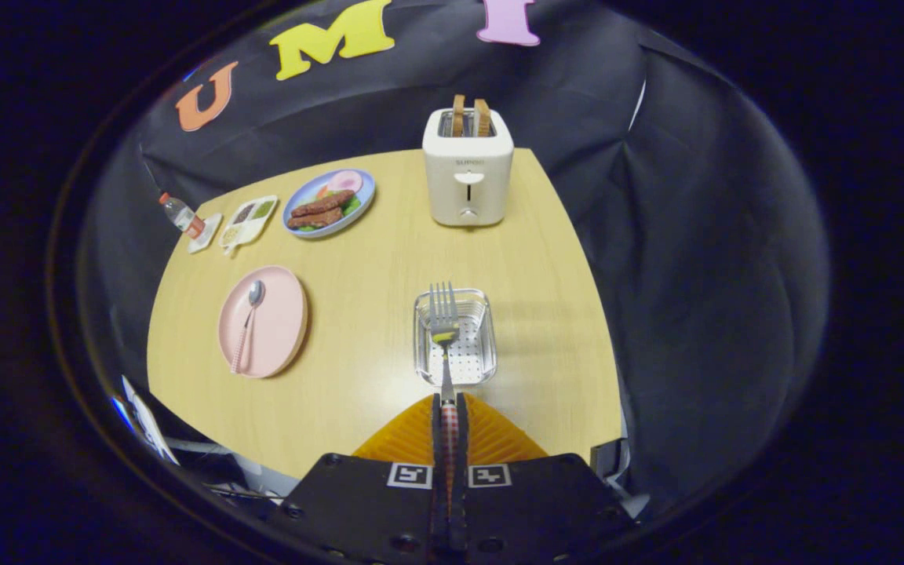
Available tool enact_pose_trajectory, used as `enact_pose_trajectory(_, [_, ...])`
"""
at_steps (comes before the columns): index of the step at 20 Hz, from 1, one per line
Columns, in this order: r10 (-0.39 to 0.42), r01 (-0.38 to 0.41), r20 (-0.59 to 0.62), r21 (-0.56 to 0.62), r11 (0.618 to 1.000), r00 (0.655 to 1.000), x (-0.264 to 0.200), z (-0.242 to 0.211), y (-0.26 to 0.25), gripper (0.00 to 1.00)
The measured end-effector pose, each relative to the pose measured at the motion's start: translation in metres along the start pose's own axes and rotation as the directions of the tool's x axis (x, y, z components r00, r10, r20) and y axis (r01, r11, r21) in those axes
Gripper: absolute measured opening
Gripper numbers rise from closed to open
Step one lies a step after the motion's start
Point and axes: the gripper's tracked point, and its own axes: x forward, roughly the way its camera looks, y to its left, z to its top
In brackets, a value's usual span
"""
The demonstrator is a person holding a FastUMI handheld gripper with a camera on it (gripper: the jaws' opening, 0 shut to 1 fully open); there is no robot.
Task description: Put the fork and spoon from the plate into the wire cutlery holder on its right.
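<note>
My gripper (449,402) is shut on the fork (444,329) by its red-patterned handle. The fork's metal tines point ahead and hang above the cutlery holder (486,345), a shiny perforated metal basket on the wooden table just beyond my fingers. Left of the holder lies a pink plate (279,326). On it rests the spoon (246,323), with a metal bowl and a pink handle, its bowl toward the far side.
A white toaster (468,169) with two slices of bread stands behind the holder. At the back left are a blue plate of food (329,203), a small divided tray (249,220) and a bottle (181,214). The table edge drops off close to the right of the holder.
</note>
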Motion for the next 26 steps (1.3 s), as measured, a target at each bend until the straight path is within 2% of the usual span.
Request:
enact_pose_trajectory(5, [0.01,0.003,-0.199,0.064,0.998,0.98,0.021,-0.003,-0.014,0.02])
enact_pose_trajectory(7, [0.052,-0.017,-0.32,0.111,0.994,0.946,0.026,-0.013,-0.01,0.02])
enact_pose_trajectory(9, [0.056,-0.011,-0.4,0.114,0.993,0.915,0.035,-0.018,-0.01,0.02])
enact_pose_trajectory(19, [-0.016,-0.007,-0.457,-0.049,0.999,0.889,0.053,0.013,-0.008,0.03])
enact_pose_trajectory(22, [-0.022,-0.007,-0.501,-0.056,0.998,0.865,0.058,0.016,-0.004,0.03])
enact_pose_trajectory(26, [-0.043,0.004,-0.52,-0.076,0.997,0.853,0.059,0.019,0.0,0.03])
